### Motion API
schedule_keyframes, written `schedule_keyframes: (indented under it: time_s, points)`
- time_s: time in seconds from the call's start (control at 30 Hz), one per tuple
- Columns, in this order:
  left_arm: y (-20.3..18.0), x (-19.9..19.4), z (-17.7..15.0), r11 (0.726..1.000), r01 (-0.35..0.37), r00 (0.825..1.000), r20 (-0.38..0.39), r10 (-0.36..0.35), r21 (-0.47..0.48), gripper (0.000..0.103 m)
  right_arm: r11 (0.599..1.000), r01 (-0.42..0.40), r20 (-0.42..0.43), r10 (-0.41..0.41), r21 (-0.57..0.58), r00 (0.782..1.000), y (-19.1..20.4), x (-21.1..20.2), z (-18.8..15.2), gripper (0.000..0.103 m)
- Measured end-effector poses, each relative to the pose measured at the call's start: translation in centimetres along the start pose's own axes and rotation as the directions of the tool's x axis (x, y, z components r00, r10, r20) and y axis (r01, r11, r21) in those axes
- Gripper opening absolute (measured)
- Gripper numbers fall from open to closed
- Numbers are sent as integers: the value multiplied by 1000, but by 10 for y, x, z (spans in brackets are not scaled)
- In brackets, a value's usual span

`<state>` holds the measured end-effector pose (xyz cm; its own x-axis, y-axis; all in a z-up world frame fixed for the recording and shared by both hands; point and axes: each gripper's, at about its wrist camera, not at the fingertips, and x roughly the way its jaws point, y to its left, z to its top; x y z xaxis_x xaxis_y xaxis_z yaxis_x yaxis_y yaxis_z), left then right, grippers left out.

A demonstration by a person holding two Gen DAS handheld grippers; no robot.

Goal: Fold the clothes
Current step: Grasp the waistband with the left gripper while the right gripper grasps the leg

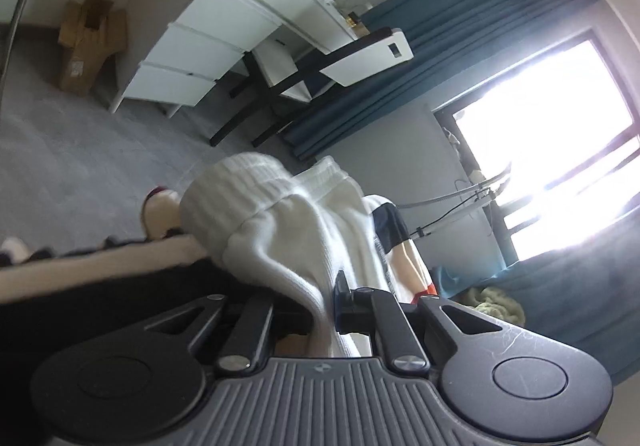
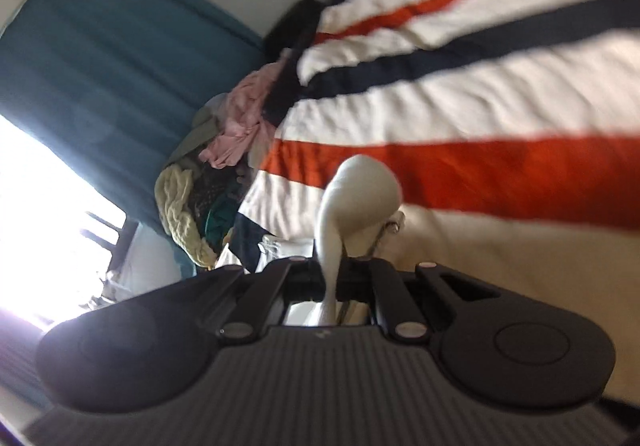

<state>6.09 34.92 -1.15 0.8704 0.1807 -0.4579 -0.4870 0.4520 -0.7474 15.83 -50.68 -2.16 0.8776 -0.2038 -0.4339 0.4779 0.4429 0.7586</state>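
Note:
My left gripper (image 1: pixel 326 306) is shut on a white garment (image 1: pixel 280 230) with a ribbed elastic band; the cloth bunches up ahead of the fingers and runs back between them. My right gripper (image 2: pixel 334 274) is shut on a fold of the same white garment (image 2: pixel 360 193), which bulges out in front of it. Behind it lies a white, red and navy striped cover (image 2: pixel 480 105). The view is tilted and blurred.
A pile of other clothes (image 2: pixel 224 165) lies by the blue curtain (image 2: pixel 100 65). In the left wrist view I see a white drawer unit (image 1: pixel 192 57), a folding table (image 1: pixel 340 57), cardboard boxes (image 1: pixel 88 41), grey carpet, shoes (image 1: pixel 160 209) and a bright window (image 1: pixel 560 133).

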Motion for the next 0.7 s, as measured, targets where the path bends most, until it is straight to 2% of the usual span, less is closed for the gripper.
schedule_keyframes:
  time_s: [0.13,0.23,0.3,0.37,0.43,0.53,0.6,0.7]
  points:
    - [-59,50,15,997,2,1000,23,-3,78,10,989,-2,15,5,-146,1000,65,53,9,5]
    - [-101,111,25,998,-37,999,30,35,55,10,959,29,43,-18,-283,999,120,112,8,5]
    - [-132,157,25,991,-78,996,45,73,108,11,931,73,71,-51,-356,996,149,155,1,5]
    - [-160,208,18,972,-132,991,55,124,194,11,902,146,75,-126,-407,989,168,203,-11,5]
    - [-177,262,10,948,-197,980,34,194,250,11,871,207,62,-201,-445,978,175,252,-23,5]
    - [-181,336,1,927,-275,956,-33,293,256,12,825,269,55,-279,-497,959,168,309,-37,5]
    - [-184,369,-5,907,-305,942,-48,332,289,13,813,289,45,-309,-505,950,158,335,-45,5]
    - [-192,394,-13,876,-320,934,-35,355,360,14,808,296,28,-328,-510,944,146,358,-56,6]
